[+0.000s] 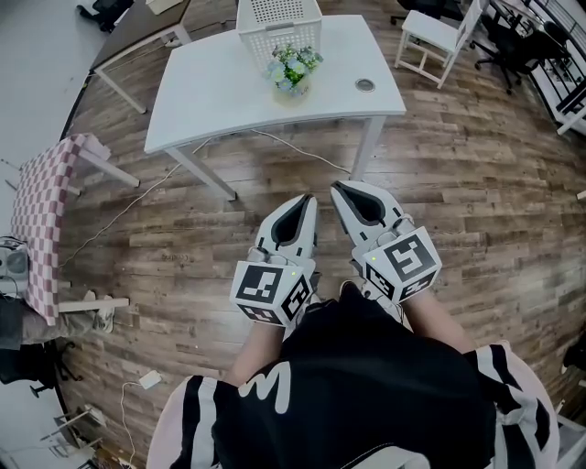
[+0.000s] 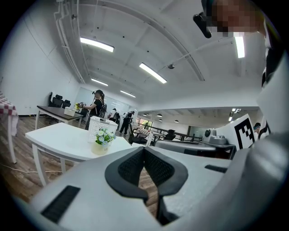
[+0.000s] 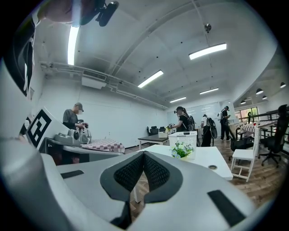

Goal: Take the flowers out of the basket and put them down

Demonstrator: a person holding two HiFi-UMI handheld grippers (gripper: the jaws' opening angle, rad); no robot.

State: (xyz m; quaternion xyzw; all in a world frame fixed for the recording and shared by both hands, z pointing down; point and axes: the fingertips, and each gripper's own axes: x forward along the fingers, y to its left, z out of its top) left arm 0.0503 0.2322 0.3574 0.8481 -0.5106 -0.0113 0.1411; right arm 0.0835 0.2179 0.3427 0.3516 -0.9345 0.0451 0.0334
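A small bunch of white, blue and green flowers [image 1: 293,67] in a pale pot stands on the white table [image 1: 211,92], just in front of the white slotted basket [image 1: 277,20]. Both grippers hang over the wooden floor near my body, well short of the table. The left gripper [image 1: 309,198] and the right gripper [image 1: 336,187] are shut and hold nothing. In the left gripper view the flowers [image 2: 104,136] and basket [image 2: 101,123] show far ahead beyond the shut tips [image 2: 144,149]. The right gripper view also shows flowers [image 3: 182,149], basket [image 3: 183,136] and shut tips [image 3: 144,154].
A dark round disc [image 1: 364,85] sits in the table's right part. A white chair [image 1: 432,37] stands at the back right, and a pink checked table [image 1: 41,224] at the left. A cable [image 1: 137,197] trails over the floor. Several people stand in the background [image 3: 185,118].
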